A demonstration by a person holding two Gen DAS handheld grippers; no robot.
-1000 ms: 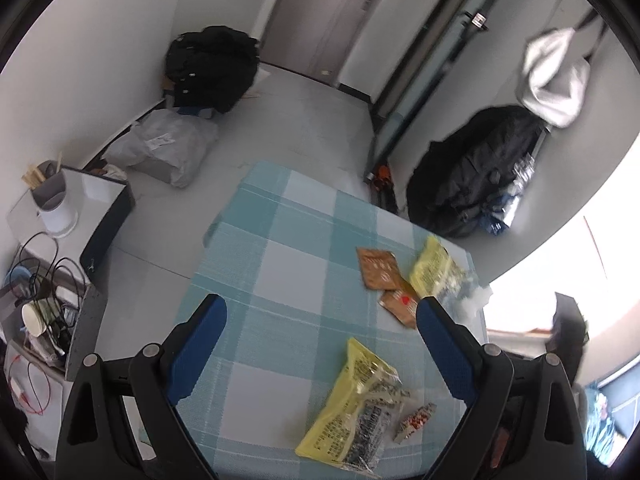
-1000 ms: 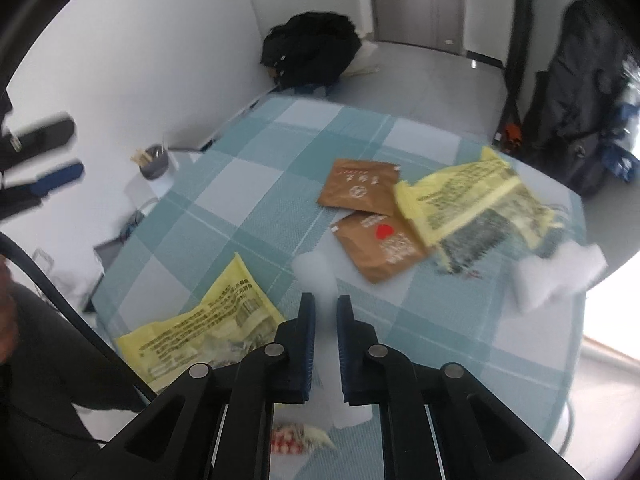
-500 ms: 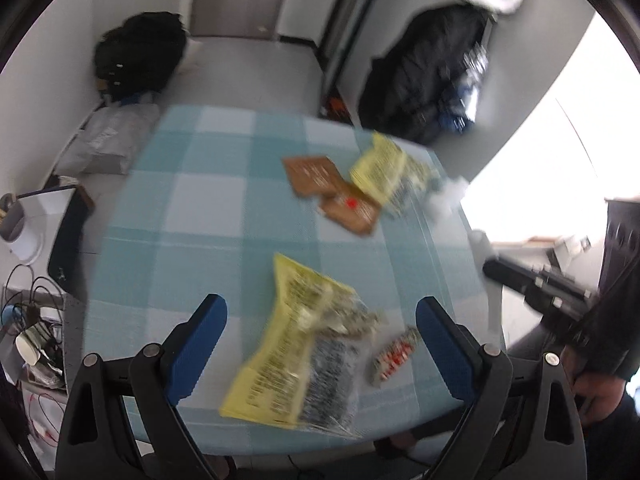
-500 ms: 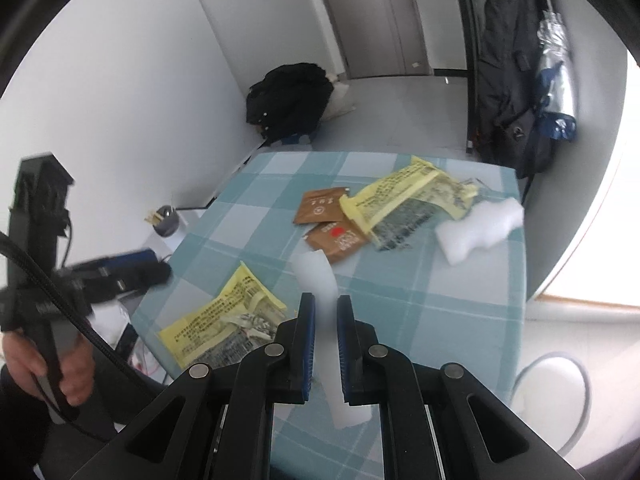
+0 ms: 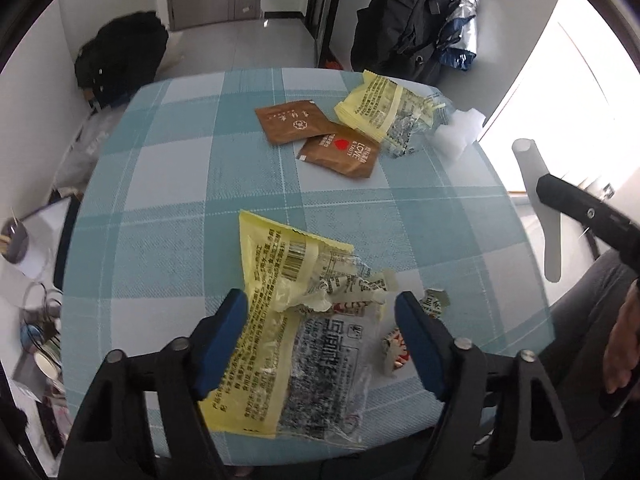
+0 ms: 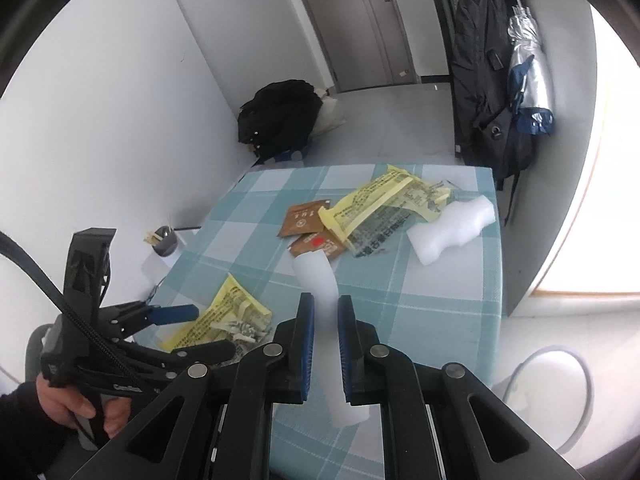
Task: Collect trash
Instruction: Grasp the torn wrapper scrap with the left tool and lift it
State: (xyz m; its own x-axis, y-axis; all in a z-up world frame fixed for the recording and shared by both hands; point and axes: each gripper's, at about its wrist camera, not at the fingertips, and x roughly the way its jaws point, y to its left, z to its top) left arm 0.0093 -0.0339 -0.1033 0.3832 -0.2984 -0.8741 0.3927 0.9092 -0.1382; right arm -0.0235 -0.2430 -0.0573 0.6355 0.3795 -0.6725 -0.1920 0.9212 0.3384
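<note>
Yellow wrapper (image 5: 280, 320) lies between the left tongs (image 5: 320, 320), seemingly ungripped.

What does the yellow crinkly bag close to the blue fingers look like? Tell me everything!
The yellow and clear plastic snack bag lies flat but crumpled on the teal checked tablecloth, near its front edge. It is torn open, printed with black writing and a barcode, with small wrappers spilling out. The left gripper straddles it, jaws just closing, pads not yet pressing.

My left gripper (image 5: 320, 320) angled steeply down, jaws apart and just been closing, yellow wrapper (image 5: 280, 320) between them, pads not pressing. My right gripper (image 6: 324, 336) tilted down, clamped on white foam strip (image 6: 320, 280). Left hand (image 6: 80, 404) grips handle.
</note>
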